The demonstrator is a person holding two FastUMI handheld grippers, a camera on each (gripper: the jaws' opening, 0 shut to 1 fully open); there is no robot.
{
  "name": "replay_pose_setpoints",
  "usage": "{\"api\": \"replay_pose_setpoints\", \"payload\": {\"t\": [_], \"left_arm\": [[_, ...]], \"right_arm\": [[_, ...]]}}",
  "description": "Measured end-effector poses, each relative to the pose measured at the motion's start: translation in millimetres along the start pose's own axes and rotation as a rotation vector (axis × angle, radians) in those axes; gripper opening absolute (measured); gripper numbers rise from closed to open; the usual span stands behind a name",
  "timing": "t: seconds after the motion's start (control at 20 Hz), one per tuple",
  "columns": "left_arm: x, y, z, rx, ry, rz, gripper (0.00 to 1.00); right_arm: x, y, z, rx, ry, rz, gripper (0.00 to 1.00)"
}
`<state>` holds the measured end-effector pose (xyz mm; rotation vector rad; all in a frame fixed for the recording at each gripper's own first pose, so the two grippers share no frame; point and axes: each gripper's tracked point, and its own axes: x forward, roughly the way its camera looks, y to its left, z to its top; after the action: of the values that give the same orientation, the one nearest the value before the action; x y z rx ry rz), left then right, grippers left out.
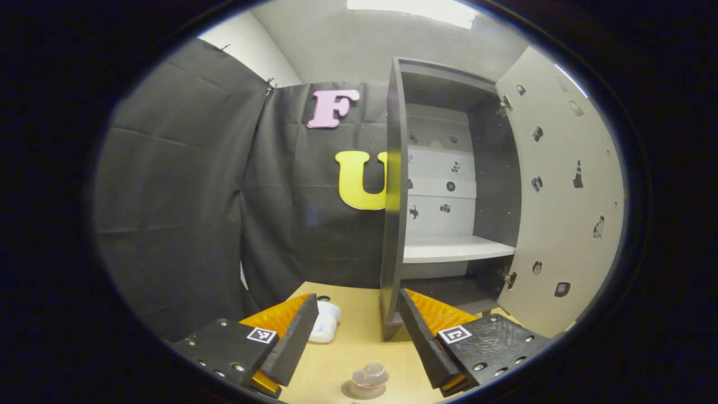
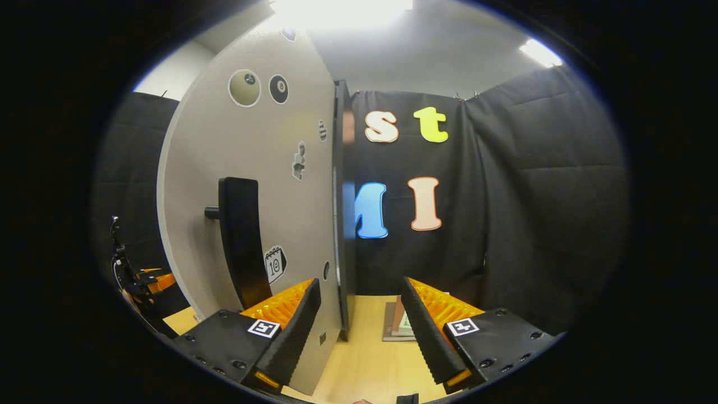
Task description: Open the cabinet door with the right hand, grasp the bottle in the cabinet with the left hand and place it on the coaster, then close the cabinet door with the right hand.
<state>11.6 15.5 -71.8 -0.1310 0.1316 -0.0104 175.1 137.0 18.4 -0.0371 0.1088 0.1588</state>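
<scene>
The grey cabinet (image 1: 395, 224) stands with its door (image 1: 561, 196) swung wide to the right. Its white shelf (image 1: 454, 247) holds nothing. A clear bottle (image 1: 368, 377), seen from above, stands on the wooden table on a round grey disc that looks like the coaster (image 1: 350, 391). My left gripper (image 1: 357, 296) hovers open above and just behind the bottle, touching nothing. In the right gripper view the door (image 2: 269, 168) shows its outer face with a black handle (image 2: 241, 241). My right gripper (image 2: 359, 282) is open, with the door's free edge (image 2: 342, 224) standing between its fingers.
A white soft object (image 1: 325, 324) lies on the table left of the cabinet's base. A flat stack of book-like things (image 2: 399, 326) sits on the table past the door's edge. The other gripper (image 2: 147, 280) shows far left. Black cloth walls close in the booth.
</scene>
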Motion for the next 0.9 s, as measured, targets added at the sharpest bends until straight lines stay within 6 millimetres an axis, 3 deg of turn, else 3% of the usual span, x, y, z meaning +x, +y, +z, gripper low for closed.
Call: {"api": "replay_pose_setpoints", "payload": {"t": [0.2,0.55,0.9], "left_arm": [[-1.7,15.2,-1.7,-0.004,0.002,0.004,0.87],[-13.8,53.2,-9.1,-0.015,0.009,0.043,0.89],[-36.2,97.7,-13.4,-0.029,0.014,0.109,0.89]], "right_arm": [[9.4,43.9,1.3,-0.013,-0.005,0.088,0.93],[26.3,90.8,2.6,-0.004,-0.005,0.169,0.93],[56.6,135.0,7.5,0.005,-0.027,0.235,0.93]]}}
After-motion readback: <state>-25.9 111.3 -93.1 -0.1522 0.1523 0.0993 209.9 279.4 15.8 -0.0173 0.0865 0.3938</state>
